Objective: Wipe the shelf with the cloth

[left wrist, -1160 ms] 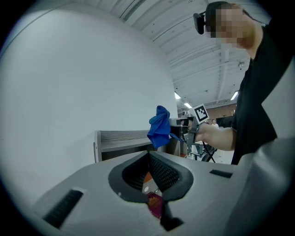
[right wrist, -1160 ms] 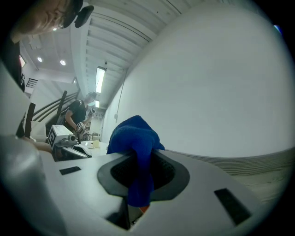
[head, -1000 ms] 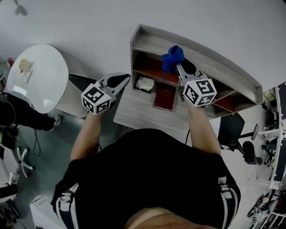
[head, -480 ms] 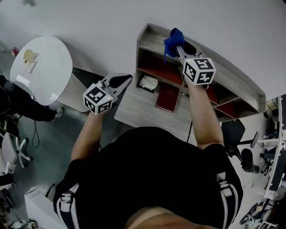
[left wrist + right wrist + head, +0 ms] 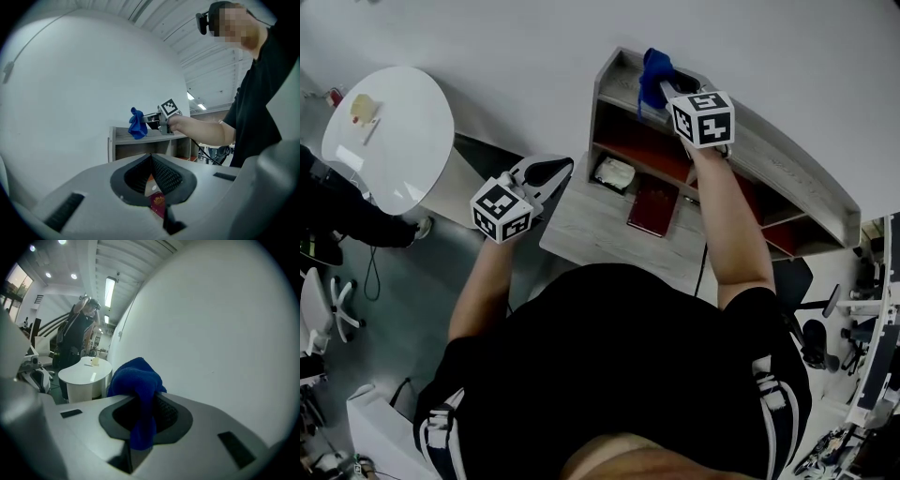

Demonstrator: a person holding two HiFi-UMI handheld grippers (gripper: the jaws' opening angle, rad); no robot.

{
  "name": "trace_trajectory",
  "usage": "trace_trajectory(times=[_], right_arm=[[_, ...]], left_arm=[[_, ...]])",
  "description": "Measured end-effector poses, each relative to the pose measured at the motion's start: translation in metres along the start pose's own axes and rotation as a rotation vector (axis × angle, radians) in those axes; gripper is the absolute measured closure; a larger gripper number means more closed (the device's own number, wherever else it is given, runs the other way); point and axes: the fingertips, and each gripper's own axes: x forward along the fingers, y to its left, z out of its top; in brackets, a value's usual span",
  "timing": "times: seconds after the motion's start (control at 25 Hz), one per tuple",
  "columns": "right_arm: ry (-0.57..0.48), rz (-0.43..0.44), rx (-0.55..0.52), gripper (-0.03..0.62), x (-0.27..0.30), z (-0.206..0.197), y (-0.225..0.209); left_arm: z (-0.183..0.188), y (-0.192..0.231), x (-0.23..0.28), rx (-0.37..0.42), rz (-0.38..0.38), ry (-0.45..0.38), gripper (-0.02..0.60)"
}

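The blue cloth (image 5: 653,73) hangs bunched from my right gripper (image 5: 664,87), which is shut on it. It sits over the left end of the grey wooden shelf's top board (image 5: 769,150), close to the white wall. In the right gripper view the cloth (image 5: 138,390) fills the jaws and hides the shelf. The left gripper view shows the cloth (image 5: 137,124) just above the shelf top (image 5: 154,137). My left gripper (image 5: 551,170) is shut and holds nothing, hovering off the desk's left corner, apart from the shelf.
The shelf stands on a grey desk (image 5: 581,225) with a dark red book (image 5: 652,204) and a pale crumpled item (image 5: 612,173) in a lower compartment. A round white table (image 5: 389,141) is at left, an office chair (image 5: 811,309) at right. A person (image 5: 79,338) stands beyond the white table.
My right gripper has lifted the cloth from in front of the middle compartments up onto the shelf's top, toward its left end. The left gripper has hardly moved.
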Motion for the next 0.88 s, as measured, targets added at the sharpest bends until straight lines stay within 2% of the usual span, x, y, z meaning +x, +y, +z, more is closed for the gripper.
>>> trace_trajectory(times=[0.48, 0.88], right_arm=[[0.152, 0.007, -0.147, 0.533, 0.047, -0.021, 0.013], [0.263, 0.023, -0.281, 0.533, 0.076, -0.033, 0.028]], left_arm=[[-0.001, 0.011, -0.010, -0.014, 0.031, -0.014, 0.563], [0.001, 0.015, -0.021, -0.066, 0.039, -0.046, 0.563]])
